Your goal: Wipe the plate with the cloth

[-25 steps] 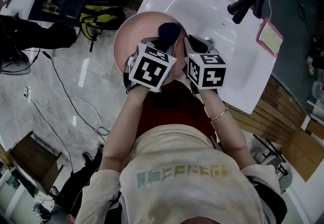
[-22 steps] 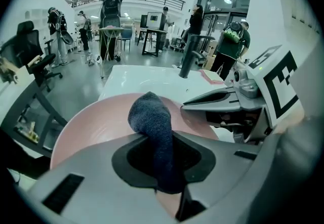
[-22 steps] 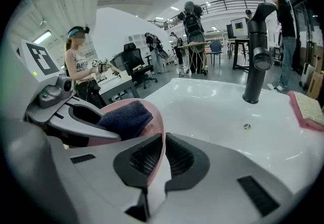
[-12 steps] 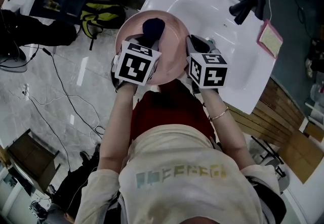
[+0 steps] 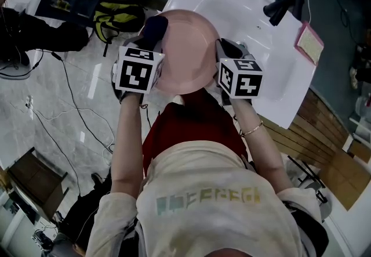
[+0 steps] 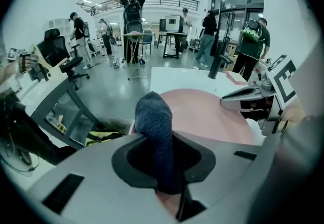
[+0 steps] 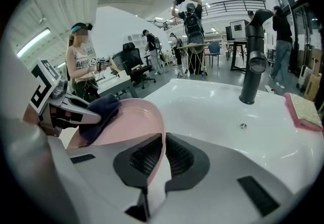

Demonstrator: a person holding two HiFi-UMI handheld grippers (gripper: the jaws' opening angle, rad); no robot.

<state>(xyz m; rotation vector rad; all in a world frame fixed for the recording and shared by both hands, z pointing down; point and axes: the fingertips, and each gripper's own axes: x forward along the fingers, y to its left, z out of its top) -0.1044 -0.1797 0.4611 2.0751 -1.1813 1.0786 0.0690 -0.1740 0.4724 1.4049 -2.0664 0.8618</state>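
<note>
Pink plate (image 5: 188,47) pinched at its rim by the right gripper (image 7: 163,160), steadied over the sink's (image 5: 249,15) front edge so the left gripper (image 6: 162,172), clamping the dark cloth (image 6: 154,122), can scrub.

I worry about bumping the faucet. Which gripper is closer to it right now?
Right. The right gripper clamps the rim of the plate on the side toward the faucet; the left gripper, holding the cloth, is across the plate, farther away.
</note>
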